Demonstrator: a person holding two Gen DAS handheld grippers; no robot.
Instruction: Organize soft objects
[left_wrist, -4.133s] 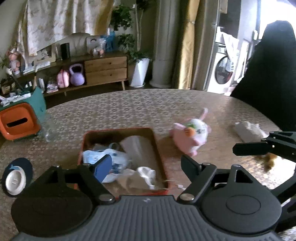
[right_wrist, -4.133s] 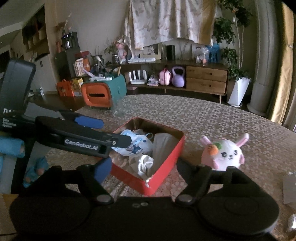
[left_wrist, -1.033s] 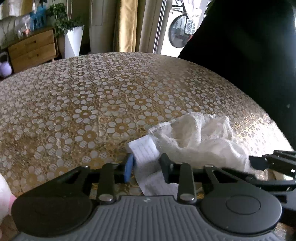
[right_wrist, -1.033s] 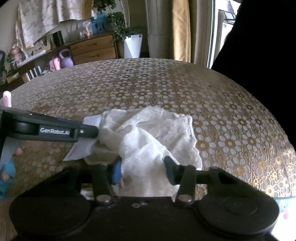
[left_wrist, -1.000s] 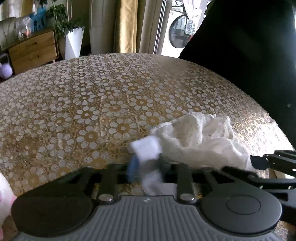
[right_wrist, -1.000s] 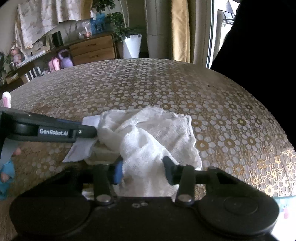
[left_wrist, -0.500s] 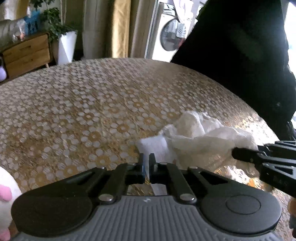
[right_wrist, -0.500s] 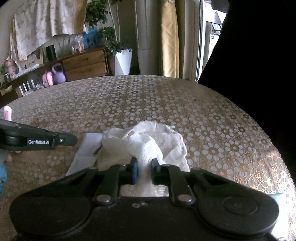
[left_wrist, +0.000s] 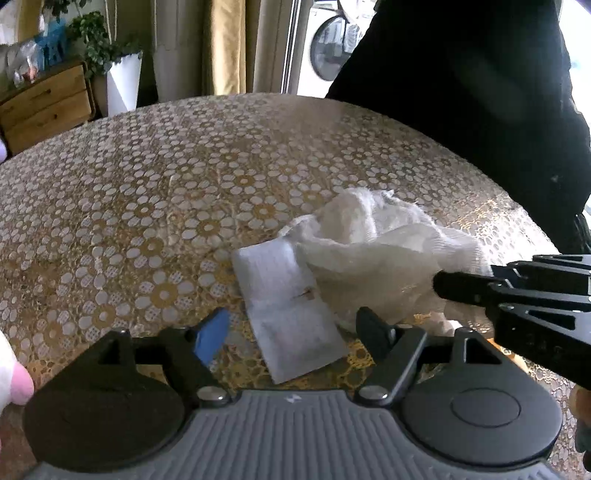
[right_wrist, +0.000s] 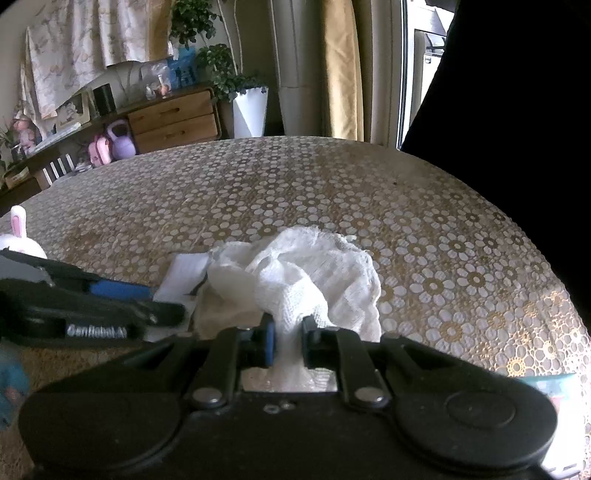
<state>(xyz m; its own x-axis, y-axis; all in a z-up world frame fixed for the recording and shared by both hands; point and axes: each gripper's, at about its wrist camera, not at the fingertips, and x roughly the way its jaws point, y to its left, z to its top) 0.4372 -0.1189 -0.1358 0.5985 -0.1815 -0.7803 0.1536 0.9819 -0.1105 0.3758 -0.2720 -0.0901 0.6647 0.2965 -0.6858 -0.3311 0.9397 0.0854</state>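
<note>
Lying on table (left_wrist: 155, 192): one cloth (right_wrist: 314, 273), pinched by right gripper (right_wrist: 288, 341); one paper (left_wrist: 288, 306), part hidden; left gripper (left_wrist: 291, 332) spread wide, empty; one plush (right_wrist: 18, 240), cut off

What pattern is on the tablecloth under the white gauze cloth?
Gold with white flower rings, a lace-like repeat across the tablecloth; clearest in the left wrist view.

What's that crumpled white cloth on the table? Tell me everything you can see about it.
The white cloth looks like thin, open-weave gauze, bunched into a loose heap on the flower-patterned tablecloth. The right tongs are shut on a fold at its near edge. A flat white paper sheet lies beside it, one end tucked under the cloth. The left tongs stand open over that paper, not touching the cloth.
</note>
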